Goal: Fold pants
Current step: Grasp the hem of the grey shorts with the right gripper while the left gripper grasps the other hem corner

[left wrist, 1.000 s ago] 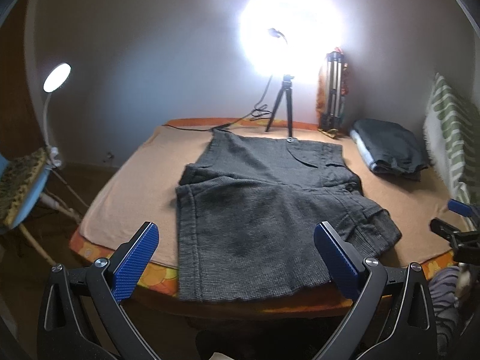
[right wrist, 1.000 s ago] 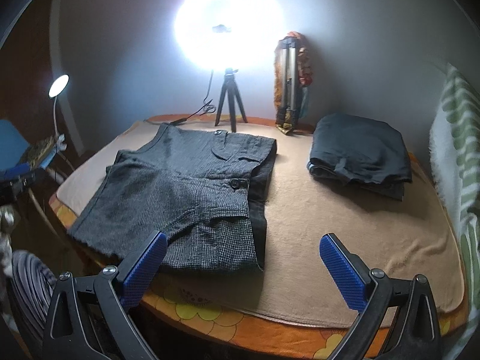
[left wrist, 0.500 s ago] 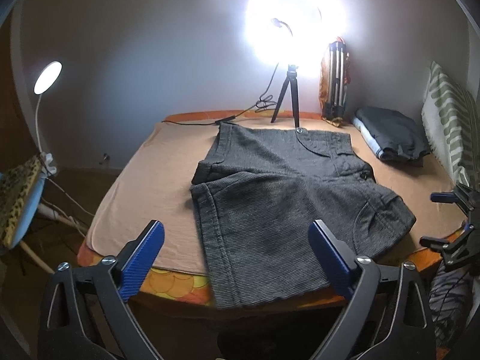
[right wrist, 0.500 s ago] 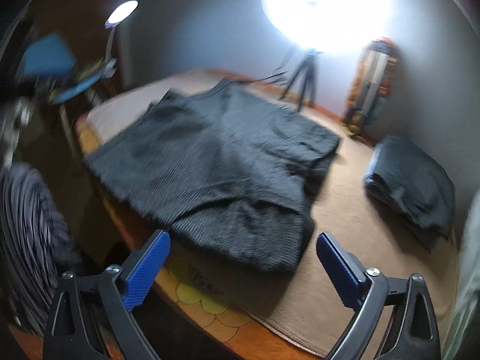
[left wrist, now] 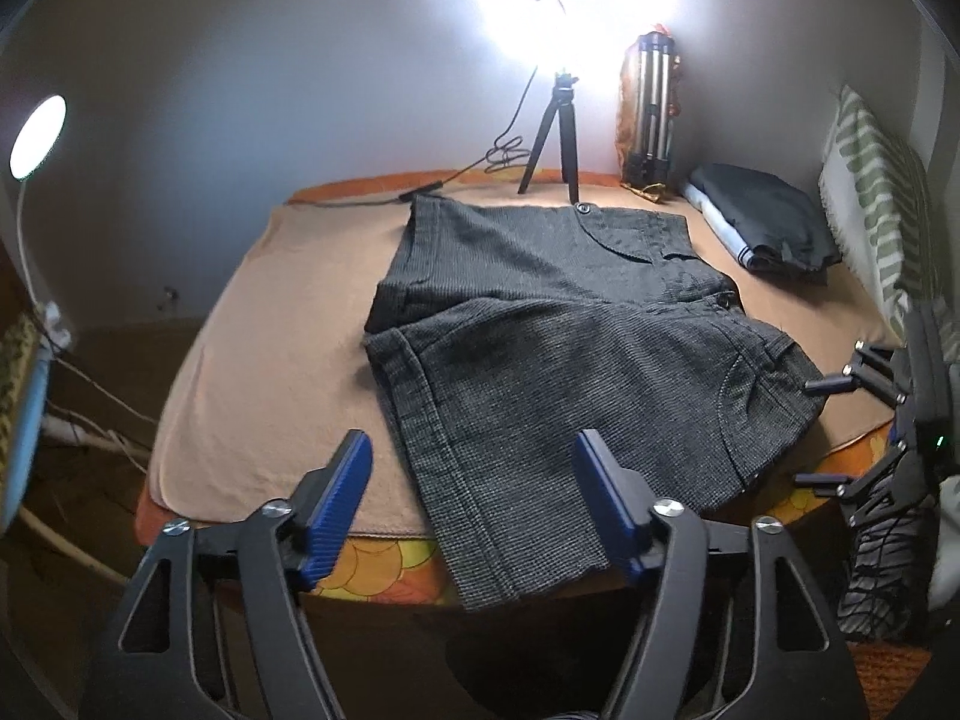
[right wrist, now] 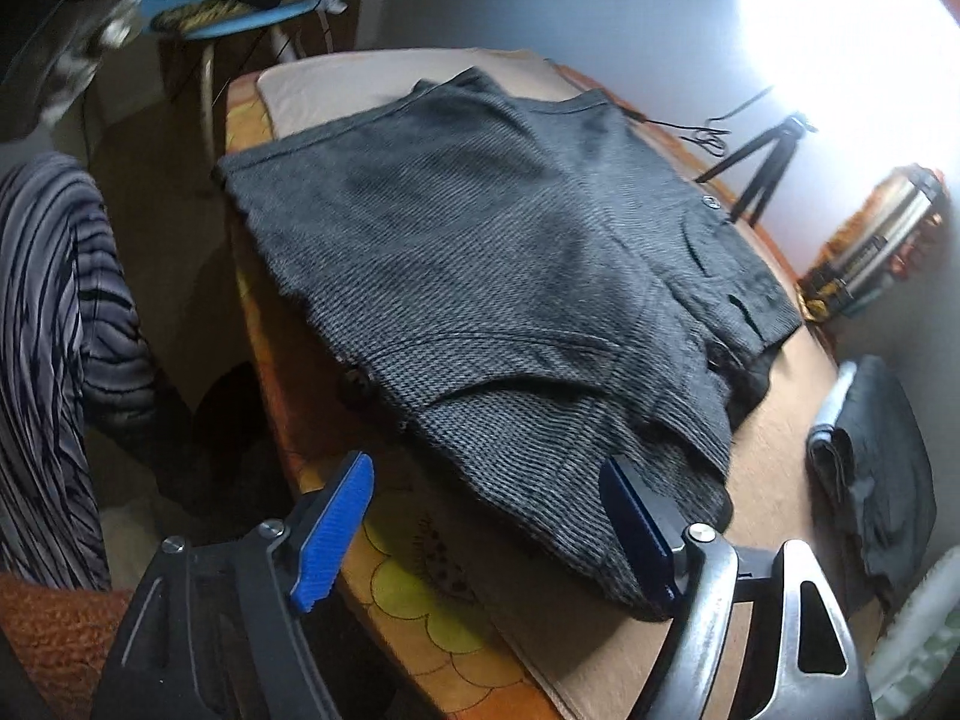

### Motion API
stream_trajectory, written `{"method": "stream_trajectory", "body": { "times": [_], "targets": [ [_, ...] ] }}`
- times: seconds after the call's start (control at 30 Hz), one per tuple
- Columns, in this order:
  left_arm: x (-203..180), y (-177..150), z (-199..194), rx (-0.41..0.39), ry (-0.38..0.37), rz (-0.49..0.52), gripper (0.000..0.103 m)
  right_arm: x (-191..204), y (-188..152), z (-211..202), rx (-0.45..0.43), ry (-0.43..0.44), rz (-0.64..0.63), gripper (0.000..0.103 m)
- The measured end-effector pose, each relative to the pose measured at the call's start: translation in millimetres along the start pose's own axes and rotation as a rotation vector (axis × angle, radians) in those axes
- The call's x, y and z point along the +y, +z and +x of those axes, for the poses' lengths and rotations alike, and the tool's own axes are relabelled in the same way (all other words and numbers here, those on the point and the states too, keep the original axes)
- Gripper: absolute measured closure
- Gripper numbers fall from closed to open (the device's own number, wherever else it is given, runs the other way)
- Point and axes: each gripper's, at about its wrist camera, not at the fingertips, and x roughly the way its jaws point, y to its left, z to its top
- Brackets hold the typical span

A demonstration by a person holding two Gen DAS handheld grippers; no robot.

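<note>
Grey shorts [left wrist: 558, 360] lie flat on a tan blanket [left wrist: 282, 324], one leg hem hanging over the near edge. My left gripper [left wrist: 474, 480] hovers over that hem with its jaws closing; the cloth shows between the blue pads but they do not press on it. In the right wrist view the shorts [right wrist: 510, 252] run diagonally. My right gripper [right wrist: 486, 510] hangs over their near corner, jaws closing too, the right pad beside the cloth's edge and nothing gripped. The right gripper [left wrist: 825, 432] also shows at the right edge of the left wrist view.
A folded dark garment [left wrist: 768, 222] lies at the back right beside a striped cushion [left wrist: 870, 210]. A ring light on a small tripod [left wrist: 558, 120] and a folded tripod [left wrist: 651, 114] stand against the wall. A blue chair [right wrist: 228, 18] and a person's striped clothing [right wrist: 48, 330] are at the left.
Both grippers have come down and closer to the near edge of the shorts, and their jaws have narrowed. The right gripper has rolled, so its view is now tilted.
</note>
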Motion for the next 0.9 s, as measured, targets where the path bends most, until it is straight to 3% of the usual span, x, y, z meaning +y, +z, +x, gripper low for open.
{"method": "stream_trajectory", "body": {
  "times": [0.23,0.5,0.77,0.9],
  "targets": [
    [10,-7,21,0.055,-0.031,0.040,0.045,15,5,19,0.050,-0.023,-0.108,0.036],
    [-12,-16,41,0.104,-0.077,0.212,0.045,18,15,32,0.101,0.001,-0.183,0.065],
    [-23,-22,61,0.147,-0.127,0.281,0.045,1,26,32,0.113,0.033,-0.116,0.095],
    [-25,-29,64,0.162,-0.153,0.291,0.045,-6,36,29,0.101,0.015,-0.101,0.098]
  ]
}}
